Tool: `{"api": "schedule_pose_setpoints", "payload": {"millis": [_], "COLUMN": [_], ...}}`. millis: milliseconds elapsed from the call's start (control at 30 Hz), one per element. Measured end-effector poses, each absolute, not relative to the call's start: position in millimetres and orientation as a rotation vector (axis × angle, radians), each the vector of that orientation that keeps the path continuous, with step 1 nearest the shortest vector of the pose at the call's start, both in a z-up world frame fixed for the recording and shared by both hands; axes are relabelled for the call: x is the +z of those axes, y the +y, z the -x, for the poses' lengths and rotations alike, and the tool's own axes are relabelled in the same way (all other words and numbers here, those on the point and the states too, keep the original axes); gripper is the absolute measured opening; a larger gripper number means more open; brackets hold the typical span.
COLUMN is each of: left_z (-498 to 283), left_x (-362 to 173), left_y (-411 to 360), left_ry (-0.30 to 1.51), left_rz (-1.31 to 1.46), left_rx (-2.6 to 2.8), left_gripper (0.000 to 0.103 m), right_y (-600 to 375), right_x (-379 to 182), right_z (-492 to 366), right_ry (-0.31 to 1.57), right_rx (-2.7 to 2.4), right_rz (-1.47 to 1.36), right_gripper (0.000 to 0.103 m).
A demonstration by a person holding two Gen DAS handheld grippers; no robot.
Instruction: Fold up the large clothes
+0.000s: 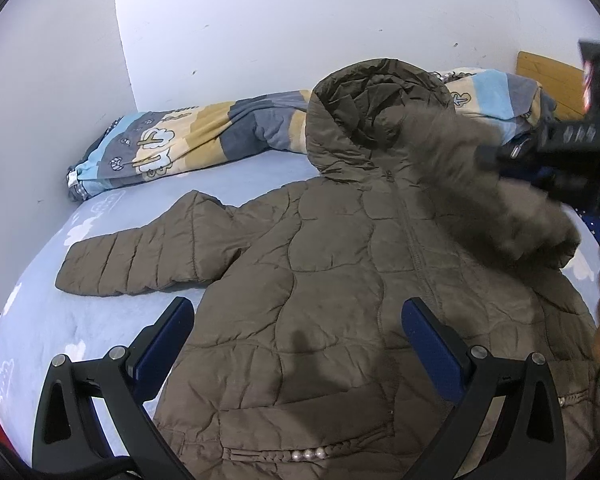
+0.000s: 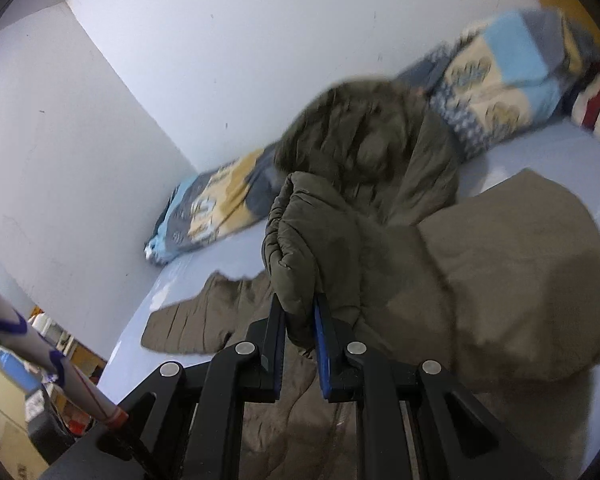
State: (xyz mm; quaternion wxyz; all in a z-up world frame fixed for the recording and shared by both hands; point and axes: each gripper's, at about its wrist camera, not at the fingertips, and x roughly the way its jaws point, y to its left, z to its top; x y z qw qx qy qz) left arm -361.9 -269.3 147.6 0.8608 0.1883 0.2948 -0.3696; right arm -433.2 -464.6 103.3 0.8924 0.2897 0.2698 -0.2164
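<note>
A brown hooded puffer jacket (image 1: 340, 280) is spread front-up on the bed (image 1: 60, 320), hood toward the wall. Its right sleeve cuff (image 2: 296, 248) is clamped in the right gripper (image 2: 298, 320), lifted above the body. The left gripper (image 1: 296, 344) is held wide apart over the hem, nothing grasped.

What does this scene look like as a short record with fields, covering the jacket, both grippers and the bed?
garment: brown quilted hooded jacket, front up, zipped
right sleeve: lifted off the bed, cuff clamped in right gripper
left sleeve: flat, stretched outward
left gripper: open above the jacket body, holding nothing
surface: light blue bed sheet
behind: striped patterned quilt along the wall
</note>
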Motion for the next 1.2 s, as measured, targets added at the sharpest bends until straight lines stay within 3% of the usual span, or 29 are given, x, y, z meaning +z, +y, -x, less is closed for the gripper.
{"api": "schedule_pose_setpoints", "payload": {"millis": [467,533,600,733,933,1200], "left_z": [349.7,348.3,347.4,343.8,333.2,322.4], "left_x": [147.4,147.0,146.2,145.7,138.2,125.7], "left_y": [-268.2,-268.2,-268.6,-270.3,-274.8,-285.8], "left_ry": [0.642,0.645,0.644,0.648,0.676,0.725], "left_rz": [-0.373,-0.37,-0.374,-0.369,-0.371,-0.375], "left_rx": [-0.75,-0.75,-0.747,-0.742,-0.724,-0.713], "left_gripper": [0.103,0.103,0.103,0.103,0.103,0.103], "right_y": [-456.8,-453.6,-451.5,-449.9,-486.6,-553.2], "right_x": [23.4,20.3,13.0,22.1,67.8,71.5], "right_z": [394.2,391.1,387.5,388.5,431.5,518.9], "right_ry": [0.723,0.744,0.788,0.786,0.613,0.66], "right_rx": [-0.381,-0.377,-0.359,-0.305,-0.4,-1.005], "right_rz": [-0.626,-0.622,-0.648,-0.658,-0.71,-0.696], "right_gripper": [0.015,0.023,0.052,0.053,0.054,0.05]}}
